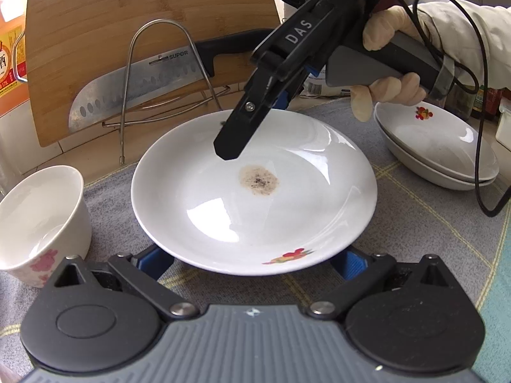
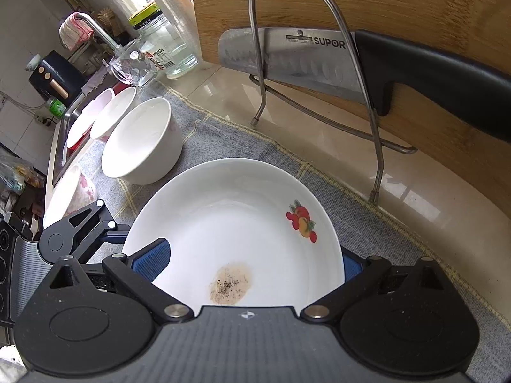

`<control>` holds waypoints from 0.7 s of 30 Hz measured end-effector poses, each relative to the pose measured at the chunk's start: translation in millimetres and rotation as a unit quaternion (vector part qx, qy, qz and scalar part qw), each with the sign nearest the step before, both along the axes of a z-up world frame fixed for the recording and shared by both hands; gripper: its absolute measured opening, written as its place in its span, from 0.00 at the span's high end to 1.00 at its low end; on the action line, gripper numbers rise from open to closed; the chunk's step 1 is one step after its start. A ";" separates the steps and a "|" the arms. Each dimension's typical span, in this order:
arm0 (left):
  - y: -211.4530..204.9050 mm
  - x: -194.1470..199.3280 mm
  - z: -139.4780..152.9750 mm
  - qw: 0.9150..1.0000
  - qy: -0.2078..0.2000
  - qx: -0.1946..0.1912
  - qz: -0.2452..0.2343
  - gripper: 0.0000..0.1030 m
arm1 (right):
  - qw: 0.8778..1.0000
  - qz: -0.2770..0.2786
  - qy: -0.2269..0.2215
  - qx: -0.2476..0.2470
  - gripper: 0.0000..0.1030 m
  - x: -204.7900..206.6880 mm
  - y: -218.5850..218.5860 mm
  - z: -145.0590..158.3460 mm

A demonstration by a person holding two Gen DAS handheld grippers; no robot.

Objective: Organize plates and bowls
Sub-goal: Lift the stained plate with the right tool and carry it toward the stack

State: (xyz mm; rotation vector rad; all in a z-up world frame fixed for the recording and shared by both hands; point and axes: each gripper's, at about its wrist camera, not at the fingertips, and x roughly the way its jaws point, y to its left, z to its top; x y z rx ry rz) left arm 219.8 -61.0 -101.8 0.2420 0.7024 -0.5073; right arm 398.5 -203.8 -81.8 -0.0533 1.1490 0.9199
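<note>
Holding: left gripper spread wide, plate rim between pads, contact unclear.
Right gripper: wide open over plate's 12 o'clock edge, gripping nothing.
Bowl: 9 o'clock.
Stacked plates: 2 o'clock.

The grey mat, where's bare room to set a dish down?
Bare grey mat lies between the dirty plate, the nearest white bowl and the knife rack. More shows between that plate and the stacked plates. The bowl row toward the sink is crowded.
</note>
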 end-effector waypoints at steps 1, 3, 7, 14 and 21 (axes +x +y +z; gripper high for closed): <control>0.5 -1.8 0.9 1.000 0.001 -0.001 -0.001 0.01 | 1.000 -0.001 0.001 0.002 0.00 -1.5 -0.3 1.0; 1.5 -6.1 3.1 1.000 0.005 -0.004 -0.002 0.01 | 1.000 -0.003 0.003 0.004 0.00 -5.2 -0.5 2.5; 2.4 -15.3 7.5 1.000 0.011 -0.009 -0.005 0.01 | 1.000 -0.005 0.006 0.005 0.00 -16.0 -1.8 6.5; 2.9 -33.2 17.6 1.000 0.018 -0.015 -0.010 0.01 | 1.000 -0.008 0.005 0.009 0.00 -37.9 -6.1 16.4; -0.6 -52.4 27.8 1.000 0.014 -0.005 -0.021 0.01 | 1.000 -0.016 0.000 0.014 0.00 -60.6 -11.6 26.0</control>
